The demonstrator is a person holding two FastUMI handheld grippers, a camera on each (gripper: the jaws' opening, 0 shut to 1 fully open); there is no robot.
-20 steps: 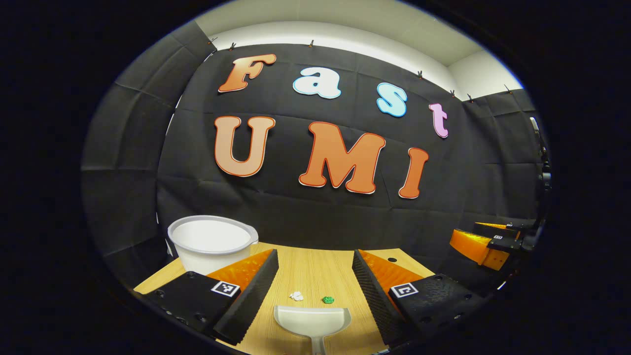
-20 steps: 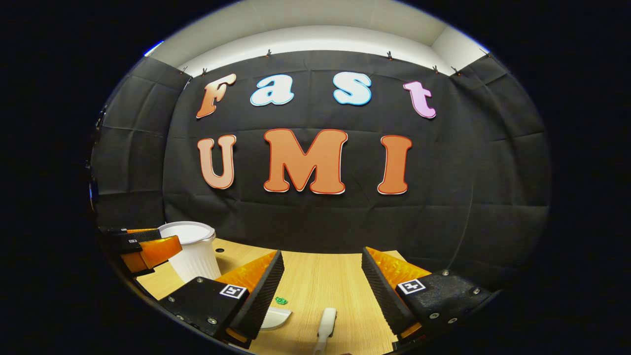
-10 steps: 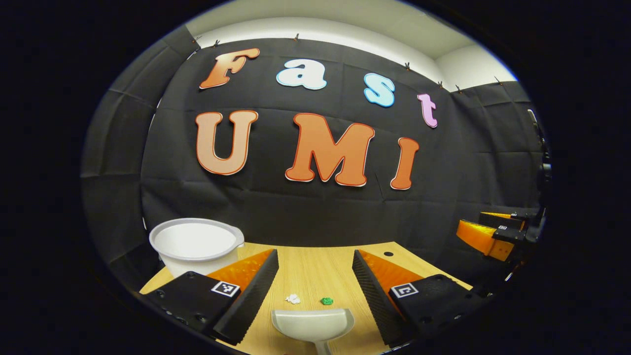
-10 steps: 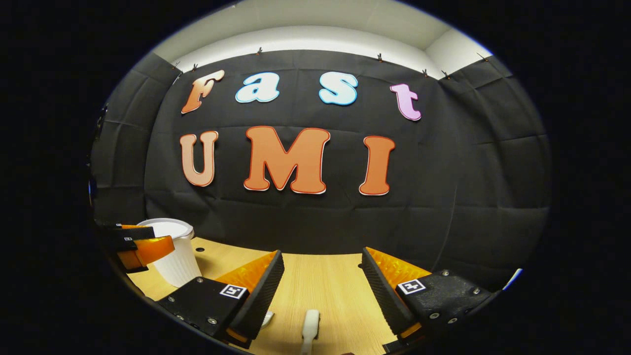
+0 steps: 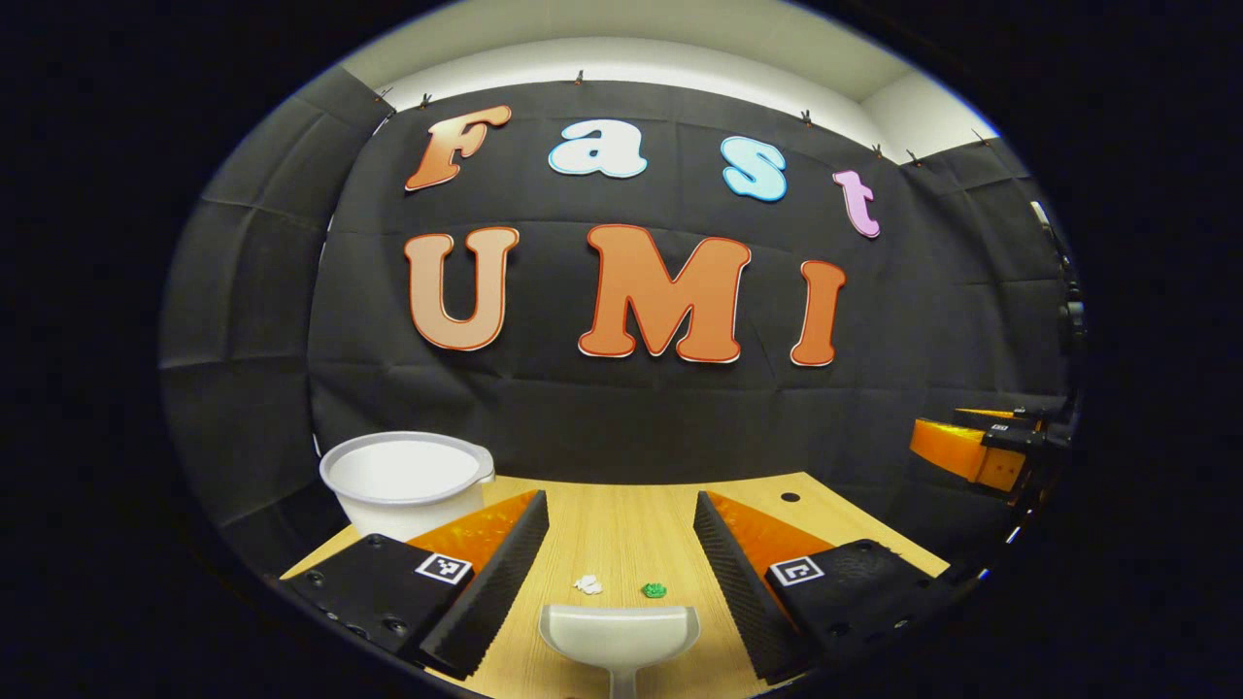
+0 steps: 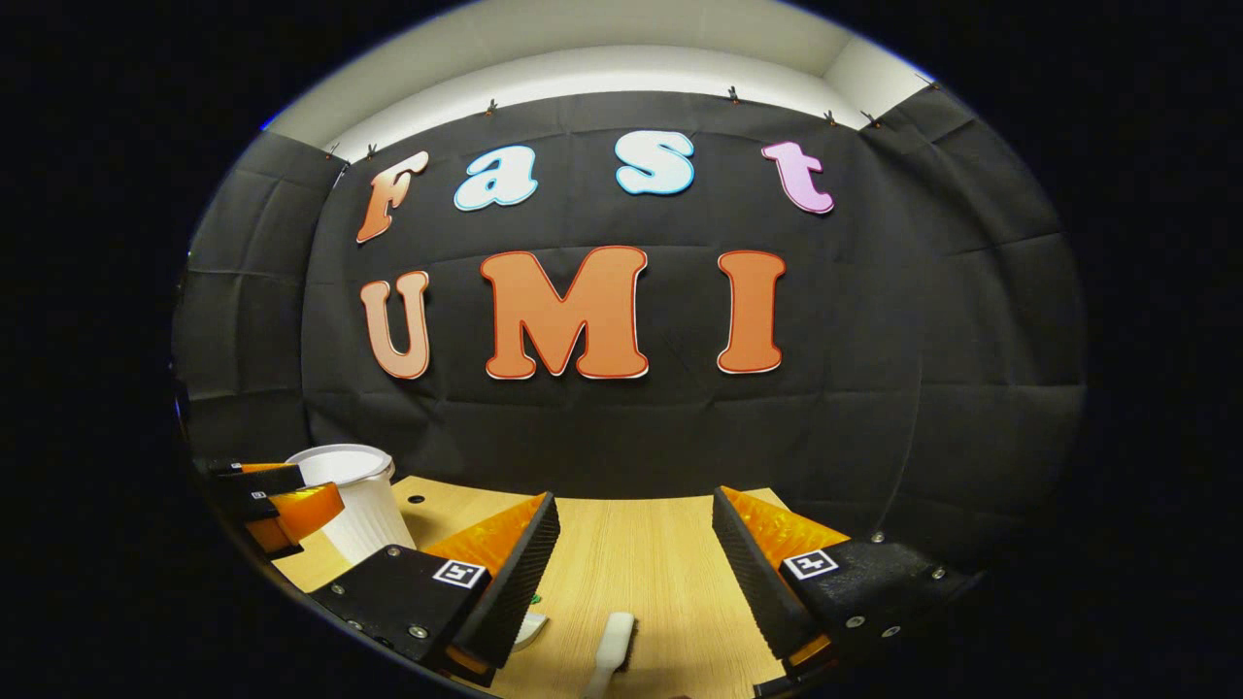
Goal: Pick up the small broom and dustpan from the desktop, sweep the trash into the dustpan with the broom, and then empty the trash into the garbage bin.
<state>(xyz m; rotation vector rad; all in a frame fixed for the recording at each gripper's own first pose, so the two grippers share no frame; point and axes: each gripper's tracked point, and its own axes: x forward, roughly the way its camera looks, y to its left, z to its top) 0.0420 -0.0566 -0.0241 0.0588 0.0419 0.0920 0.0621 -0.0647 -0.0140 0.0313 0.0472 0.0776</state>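
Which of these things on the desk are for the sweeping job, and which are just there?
For the job:
dustpan
small broom
white scrap and green scrap of trash
white garbage bin
left gripper, right gripper, both open

Just there:
wooden desktop
cable hole in the desktop

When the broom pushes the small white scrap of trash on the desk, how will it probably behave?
The white scrap looks crumpled and tiny, so it is probably very light and may skip. It lies just before the dustpan, so a gentle push should do. Its uneven shape suggests tumbling rather than rolling.
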